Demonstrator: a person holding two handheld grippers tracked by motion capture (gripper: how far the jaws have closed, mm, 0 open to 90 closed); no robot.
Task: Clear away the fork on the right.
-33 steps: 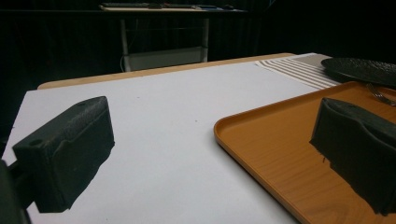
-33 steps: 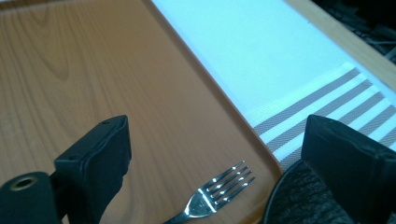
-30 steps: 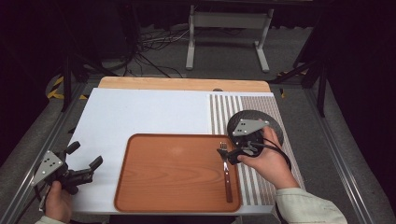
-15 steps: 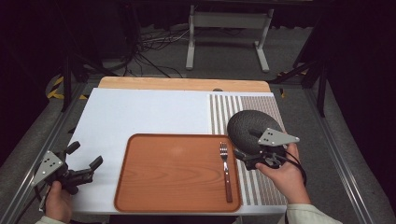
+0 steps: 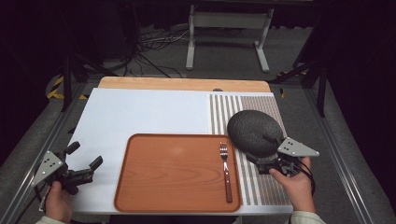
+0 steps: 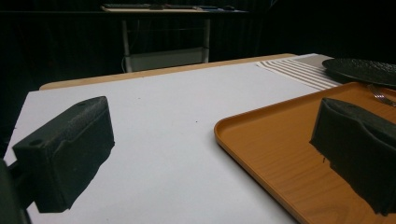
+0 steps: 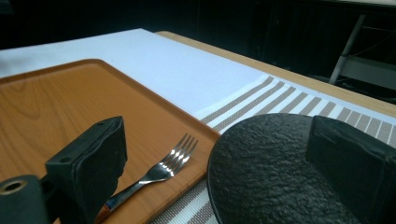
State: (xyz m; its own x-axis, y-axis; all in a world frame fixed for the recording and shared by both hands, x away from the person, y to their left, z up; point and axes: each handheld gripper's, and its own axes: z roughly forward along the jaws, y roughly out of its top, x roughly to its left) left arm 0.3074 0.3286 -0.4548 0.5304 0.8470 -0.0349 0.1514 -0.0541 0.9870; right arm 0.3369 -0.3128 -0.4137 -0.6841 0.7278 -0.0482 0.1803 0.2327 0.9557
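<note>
High view: the dark textured plate (image 5: 252,132) lies on the striped mat (image 5: 261,182) beside the tray (image 5: 177,172). It looks stiff, weighty, breakable; grip its near rim. Right gripper (image 5: 267,164) spread, left gripper (image 5: 84,163) spread, empty.

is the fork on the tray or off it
On it: the fork lies flat along the tray's right edge, beside the plate.

Dark lab, black curtains, floor cables (image 5: 154,44), metal stand (image 5: 228,35)

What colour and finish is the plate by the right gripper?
The plate is black with a rough, pebbled surface, clearest in the right gripper view.
</note>
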